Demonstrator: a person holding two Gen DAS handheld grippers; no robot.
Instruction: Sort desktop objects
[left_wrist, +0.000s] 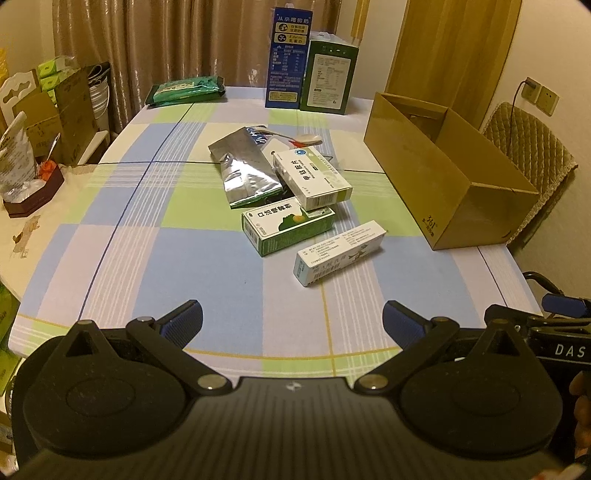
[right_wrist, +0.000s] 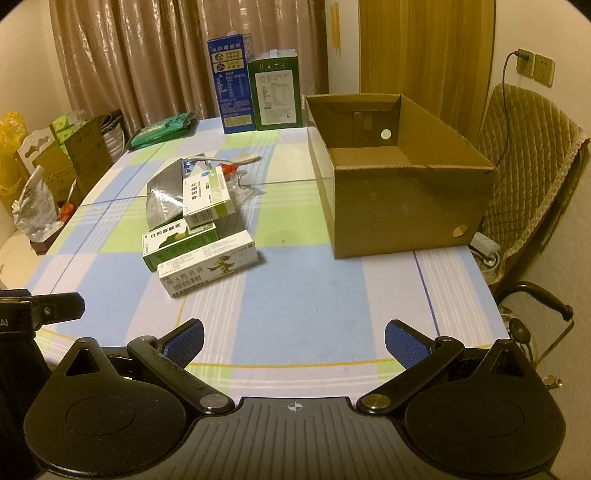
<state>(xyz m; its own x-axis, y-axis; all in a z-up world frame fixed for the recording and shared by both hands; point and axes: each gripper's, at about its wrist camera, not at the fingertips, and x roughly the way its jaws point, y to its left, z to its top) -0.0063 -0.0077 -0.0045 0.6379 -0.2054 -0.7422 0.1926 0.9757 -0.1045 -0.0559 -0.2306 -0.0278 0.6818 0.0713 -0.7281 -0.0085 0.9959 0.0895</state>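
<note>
Crinkly foil pouch (left_wrist: 242, 168) is shiny metallic, the medicine cartons (left_wrist: 288, 230) are glossy printed card, the big box (right_wrist: 402, 184) is matt brown cardboard, and the worktop (left_wrist: 184, 258) wears smooth checked cloth.

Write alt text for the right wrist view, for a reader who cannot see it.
An open gripper hangs over a checked table, holding nothing. Ahead to the left lies a pile of medicine boxes and a foil pouch; to the right stands an open cardboard box.
</note>
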